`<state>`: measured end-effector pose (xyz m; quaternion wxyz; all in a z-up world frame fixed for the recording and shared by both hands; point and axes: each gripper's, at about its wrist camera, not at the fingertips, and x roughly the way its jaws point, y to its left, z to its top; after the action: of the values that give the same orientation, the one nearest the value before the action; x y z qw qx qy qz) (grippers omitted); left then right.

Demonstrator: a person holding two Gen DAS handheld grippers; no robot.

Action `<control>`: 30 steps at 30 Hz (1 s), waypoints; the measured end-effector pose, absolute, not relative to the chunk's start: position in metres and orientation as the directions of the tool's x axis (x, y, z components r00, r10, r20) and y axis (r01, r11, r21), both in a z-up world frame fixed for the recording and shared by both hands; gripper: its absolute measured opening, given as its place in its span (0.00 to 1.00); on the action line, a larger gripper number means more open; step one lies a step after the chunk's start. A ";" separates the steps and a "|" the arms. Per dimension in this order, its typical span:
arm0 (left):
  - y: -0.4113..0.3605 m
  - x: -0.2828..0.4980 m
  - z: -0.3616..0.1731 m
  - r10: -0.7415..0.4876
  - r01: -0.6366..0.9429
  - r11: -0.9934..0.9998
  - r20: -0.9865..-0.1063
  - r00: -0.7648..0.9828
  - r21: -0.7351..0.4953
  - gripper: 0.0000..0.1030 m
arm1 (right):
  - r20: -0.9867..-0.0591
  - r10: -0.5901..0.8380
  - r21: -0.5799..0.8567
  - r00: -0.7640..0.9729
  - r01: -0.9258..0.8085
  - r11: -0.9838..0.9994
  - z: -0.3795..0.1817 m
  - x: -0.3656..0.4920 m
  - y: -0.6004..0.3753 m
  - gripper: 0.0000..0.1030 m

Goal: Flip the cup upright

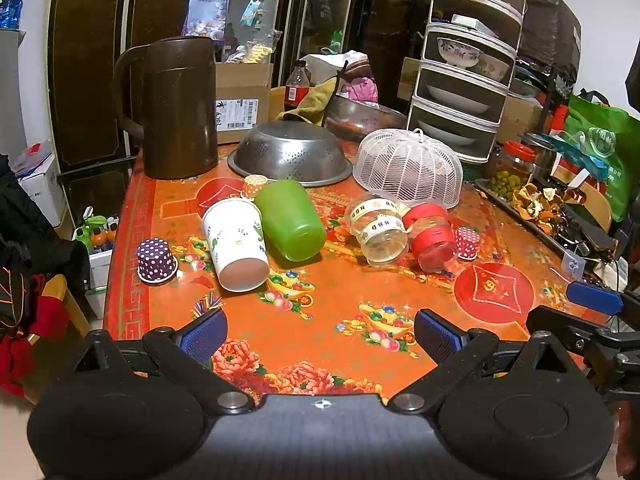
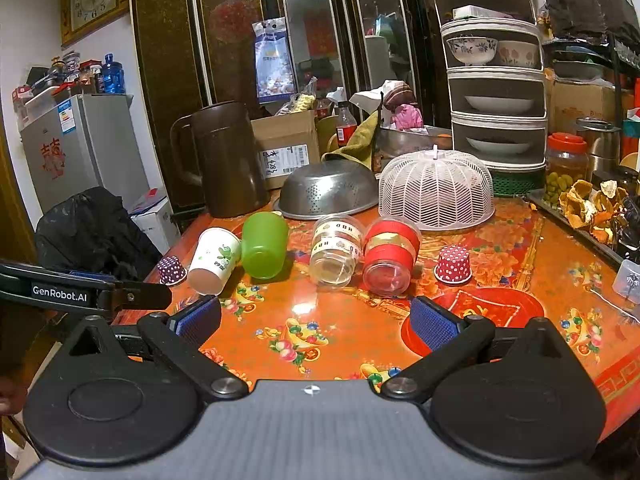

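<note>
Four cups lie tipped: white paper cup (image 1: 235, 243), green cup (image 1: 291, 220). Both the left gripper (image 1: 320, 334) and right gripper (image 2: 314, 320) gape, released (only the right view shows the wall clock (image 2: 94, 0)).

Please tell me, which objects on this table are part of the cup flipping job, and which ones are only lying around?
Part of the job:
- white paper cup, on its side
- green cup, on its side
- clear cup, on its side
- red-banded cup, on its side
- left gripper and right gripper, both open

Only lying around:
- brown pitcher
- metal colander
- white mesh food cover
- small dotted paper cups
</note>
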<state>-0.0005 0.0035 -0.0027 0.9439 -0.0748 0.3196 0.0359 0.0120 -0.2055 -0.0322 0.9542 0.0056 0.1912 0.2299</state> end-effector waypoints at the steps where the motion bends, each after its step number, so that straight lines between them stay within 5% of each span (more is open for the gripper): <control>1: 0.003 0.000 -0.003 0.021 -0.116 0.986 -0.610 0.792 -0.117 0.98 | -0.363 0.441 0.099 0.821 -0.437 0.894 -0.032 0.012 -0.206 0.99; 30: 0.001 0.001 -0.005 0.027 -0.122 0.986 -0.620 0.784 -0.112 0.98 | -0.368 0.446 0.103 0.816 -0.441 0.892 -0.032 0.014 -0.206 0.99</control>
<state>0.0014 0.0014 -0.0054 0.9417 -0.0732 0.3260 0.0396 0.0138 -0.2060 -0.0315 0.9529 0.0065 0.1948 0.2325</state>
